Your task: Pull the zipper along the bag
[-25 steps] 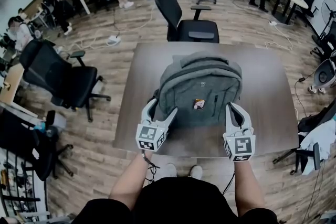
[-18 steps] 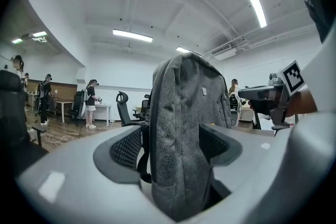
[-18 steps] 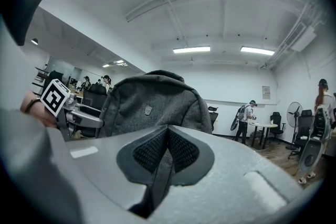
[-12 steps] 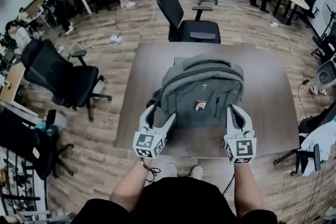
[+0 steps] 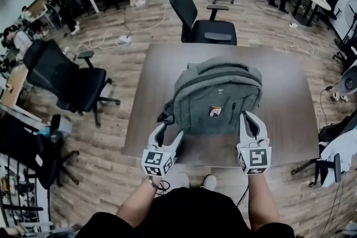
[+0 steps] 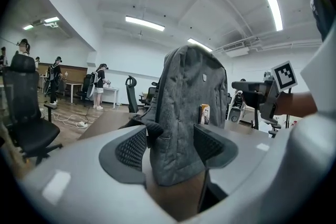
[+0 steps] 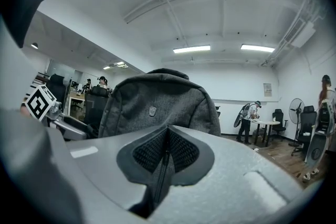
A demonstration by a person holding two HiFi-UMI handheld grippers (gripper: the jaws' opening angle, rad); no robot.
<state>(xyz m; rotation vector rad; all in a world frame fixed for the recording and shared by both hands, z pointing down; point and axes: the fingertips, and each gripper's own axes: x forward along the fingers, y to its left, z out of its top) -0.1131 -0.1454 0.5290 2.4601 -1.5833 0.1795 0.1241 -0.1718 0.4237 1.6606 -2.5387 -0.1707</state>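
A grey backpack (image 5: 217,92) lies flat on the brown table (image 5: 279,120), top end away from me, with a small yellow tag (image 5: 214,112) on its front. My left gripper (image 5: 170,132) is at the bag's near left corner. Its jaws are closing, with that corner (image 6: 178,160) between the pads and a gap still showing beside the left pad. At the near right corner my right gripper (image 5: 249,118) is shut, and a thin grey strip of the bag (image 7: 164,162) shows pinched between its pads. The backpack (image 7: 157,102) fills that view's middle.
A black office chair (image 5: 201,14) stands at the table's far side and another (image 5: 67,83) to the left. People work at desks along the back wall. Cables lie on the wooden floor (image 5: 128,36). Both grippers are near the table's front edge (image 5: 212,163).
My left gripper has drawn back a little toward the table's near edge and its jaws have narrowed around the bag's corner. The right gripper has stayed shut in place.
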